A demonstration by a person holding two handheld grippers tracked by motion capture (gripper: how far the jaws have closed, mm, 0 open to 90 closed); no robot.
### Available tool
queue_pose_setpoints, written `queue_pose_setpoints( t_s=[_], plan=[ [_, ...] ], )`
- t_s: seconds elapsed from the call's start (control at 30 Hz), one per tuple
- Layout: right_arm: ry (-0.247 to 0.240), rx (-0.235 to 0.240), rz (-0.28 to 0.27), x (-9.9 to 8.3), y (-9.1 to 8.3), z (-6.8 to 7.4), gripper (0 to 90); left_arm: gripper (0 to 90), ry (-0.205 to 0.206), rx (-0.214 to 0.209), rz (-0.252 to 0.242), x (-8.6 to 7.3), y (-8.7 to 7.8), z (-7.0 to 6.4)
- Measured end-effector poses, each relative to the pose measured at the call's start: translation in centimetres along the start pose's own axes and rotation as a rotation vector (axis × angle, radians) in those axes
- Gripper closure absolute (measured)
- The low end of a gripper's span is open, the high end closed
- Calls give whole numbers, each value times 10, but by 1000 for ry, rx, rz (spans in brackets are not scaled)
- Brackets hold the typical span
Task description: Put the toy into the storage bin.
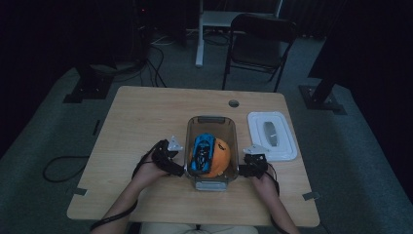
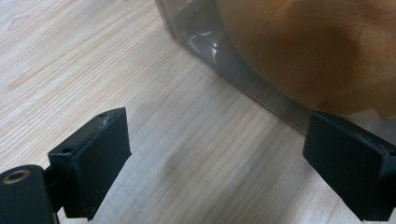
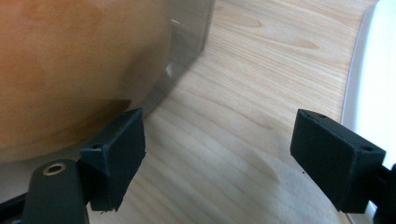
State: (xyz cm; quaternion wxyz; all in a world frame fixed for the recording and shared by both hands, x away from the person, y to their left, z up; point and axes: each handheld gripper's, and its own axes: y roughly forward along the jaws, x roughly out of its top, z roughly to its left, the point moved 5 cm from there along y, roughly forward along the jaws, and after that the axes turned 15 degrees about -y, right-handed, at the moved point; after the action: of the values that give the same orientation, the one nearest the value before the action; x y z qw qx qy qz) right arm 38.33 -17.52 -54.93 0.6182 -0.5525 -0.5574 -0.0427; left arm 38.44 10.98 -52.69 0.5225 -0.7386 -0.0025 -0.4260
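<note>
The table [image 1: 146,117] carries my clear bin [image 1: 211,122], which sits between my hands near the front edge, its white lid [image 1: 272,135] lying just to its right. An orange ball [image 1: 220,158] and a blue toy car [image 1: 202,152] fill the bin. My left tongs [image 2: 215,154] and right tongs [image 3: 217,158] both gape open beside its walls, holding nothing. If I squeeze unevenly, I reckon the slick plastic could skid or tip, and the car could roll off the ball.
</note>
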Motion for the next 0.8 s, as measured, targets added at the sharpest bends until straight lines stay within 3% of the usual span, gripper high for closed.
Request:
queue_pose_setpoints(
  t_s=[0.63,0.7,0.8],
  plan=[
    [-59,99,18,16,20,-6,183,80,-14,-14,4,-13,-8,-5],
    [-52,111,21,17,18,-9,178,80,-20,-23,-2,-13,-7,-6],
    [-22,88,-13,17,10,-15,141,80,-24,-44,-3,-13,-4,-10]
  ],
)
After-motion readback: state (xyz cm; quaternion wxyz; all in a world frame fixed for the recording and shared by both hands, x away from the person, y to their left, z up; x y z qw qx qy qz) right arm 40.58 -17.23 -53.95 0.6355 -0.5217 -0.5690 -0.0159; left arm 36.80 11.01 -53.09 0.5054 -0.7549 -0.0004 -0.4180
